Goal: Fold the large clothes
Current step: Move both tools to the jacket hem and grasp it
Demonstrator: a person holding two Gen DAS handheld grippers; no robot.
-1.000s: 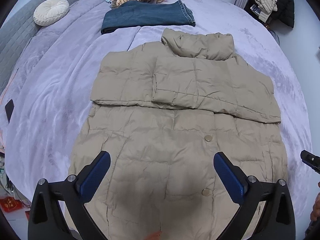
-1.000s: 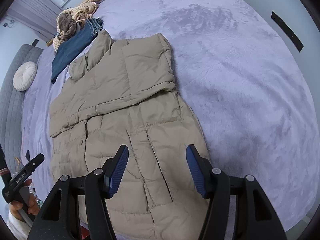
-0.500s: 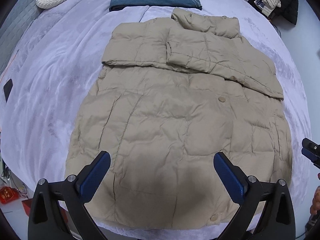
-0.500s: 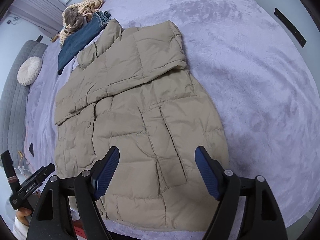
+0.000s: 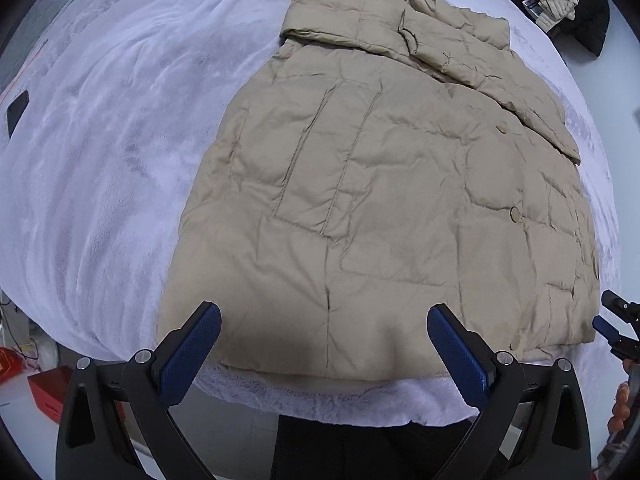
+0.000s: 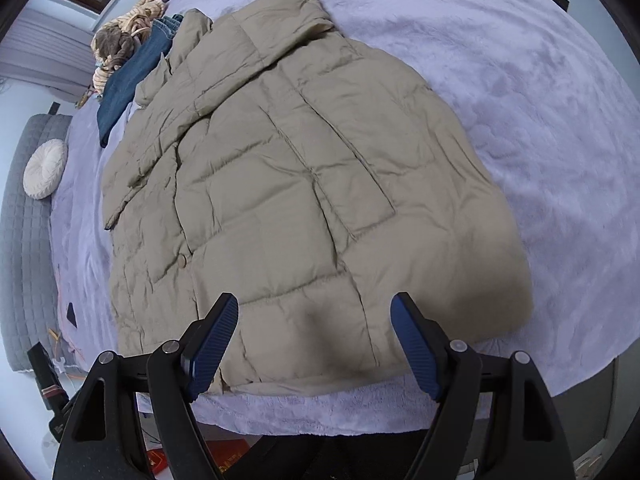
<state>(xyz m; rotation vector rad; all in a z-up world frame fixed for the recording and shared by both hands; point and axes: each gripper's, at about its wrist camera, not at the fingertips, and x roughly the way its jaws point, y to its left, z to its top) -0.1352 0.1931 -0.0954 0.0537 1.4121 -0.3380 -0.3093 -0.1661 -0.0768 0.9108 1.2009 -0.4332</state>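
A beige quilted puffer coat (image 5: 384,184) lies flat on the lavender bed cover (image 5: 100,168), both sleeves folded across its chest, collar at the far end. It also shows in the right wrist view (image 6: 304,200). My left gripper (image 5: 324,340) is open and empty, just above the coat's near hem toward its left corner. My right gripper (image 6: 314,340) is open and empty, above the hem toward the right corner. The right gripper's tip shows at the right edge of the left wrist view (image 5: 616,320).
Folded blue jeans (image 6: 132,76) and a brown-striped knit bundle (image 6: 120,40) lie beyond the collar. A round white cushion (image 6: 44,168) sits by the grey headboard. The bed's near edge (image 5: 320,400) drops to the floor; a red box (image 5: 48,392) stands there.
Both grippers have pulled back toward the foot of the bed and dropped lower, from over the coat's body to its near hem. Both have stayed open. The coat has not moved.
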